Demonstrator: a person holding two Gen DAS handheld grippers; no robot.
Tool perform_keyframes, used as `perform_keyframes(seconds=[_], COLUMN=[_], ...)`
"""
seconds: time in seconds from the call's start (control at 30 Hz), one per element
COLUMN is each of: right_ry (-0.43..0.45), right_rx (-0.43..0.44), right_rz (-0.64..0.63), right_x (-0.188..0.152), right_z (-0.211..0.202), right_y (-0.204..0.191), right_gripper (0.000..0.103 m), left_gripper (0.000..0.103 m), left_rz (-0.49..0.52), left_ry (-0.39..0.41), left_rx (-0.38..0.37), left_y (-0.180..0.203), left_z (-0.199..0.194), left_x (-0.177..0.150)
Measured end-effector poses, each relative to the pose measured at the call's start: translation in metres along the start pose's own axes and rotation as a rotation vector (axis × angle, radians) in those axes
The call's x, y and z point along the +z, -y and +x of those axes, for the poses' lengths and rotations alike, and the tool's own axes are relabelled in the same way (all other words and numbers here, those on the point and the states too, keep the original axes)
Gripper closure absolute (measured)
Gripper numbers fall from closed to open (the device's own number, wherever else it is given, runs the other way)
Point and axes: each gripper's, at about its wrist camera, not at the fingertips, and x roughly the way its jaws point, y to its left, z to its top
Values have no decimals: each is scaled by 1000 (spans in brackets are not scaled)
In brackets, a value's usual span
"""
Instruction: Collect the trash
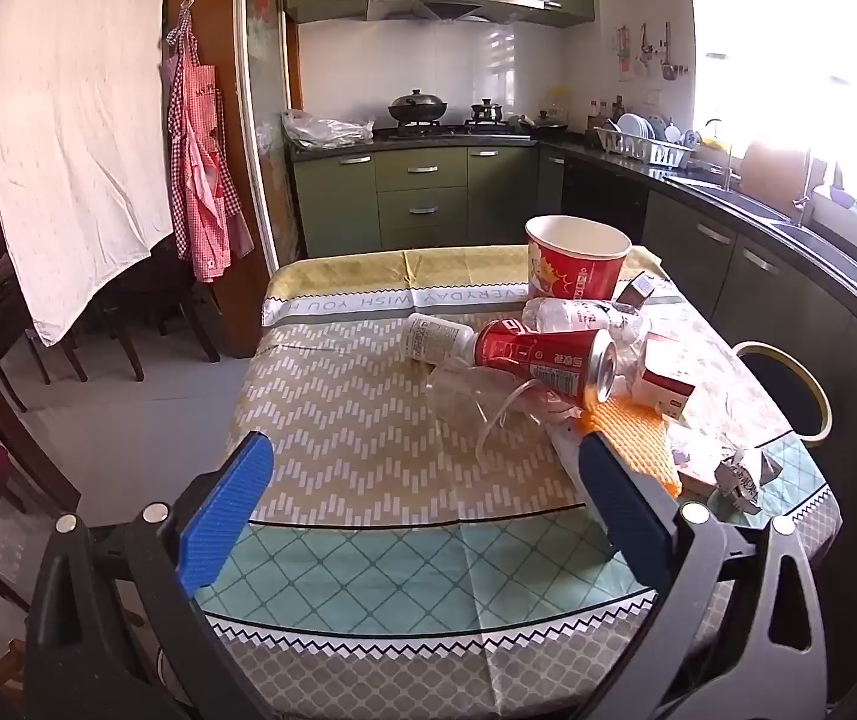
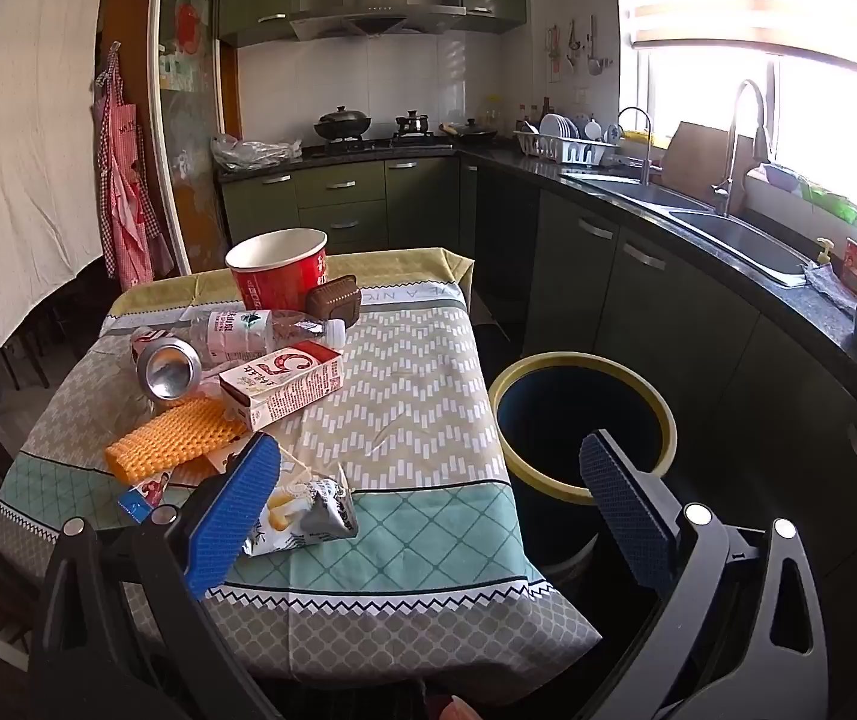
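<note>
My left finger hides a corner of the orange mesh (image 1: 638,429) in the left view, and the can (image 1: 548,360) covers most of the white bottle (image 1: 437,336) behind it. The bin (image 1: 788,390) is half tucked behind the table (image 1: 368,450) edge there. The print on the carton (image 2: 284,384) is too small for me to read.

In the right view my left finger sits over part of the snack bag (image 2: 308,510) and a blue wrapper (image 2: 137,501), so I can't tell what that wrapper is. The bin's bottom is lost in shadow. A bit of fingertip (image 2: 458,711) pokes in at the bottom edge, cut off. The window glare wipes out everything outside.
</note>
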Motion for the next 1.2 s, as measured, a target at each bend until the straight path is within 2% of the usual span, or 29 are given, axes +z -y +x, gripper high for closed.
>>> perform_keyframes(seconds=[0.07,0.63,0.67,1.2], right_ry=[-4,-3,-3,-8], right_rx=[2,3,2,6], right_rz=[2,2,2,0], right_x=[0,0,0,-3], right_z=[0,0,0,4], right_y=[0,0,0,0], right_gripper=[4,4,4,4], left_gripper=[6,6,6,6], left_rz=[-1,-5,-12,-9], left_ry=[21,15,16,10], left_rx=[-1,3,-5,1], left_y=[0,6,-3,-4], left_z=[-2,-10,-5,-9], left_x=[-1,-1,-1,-1])
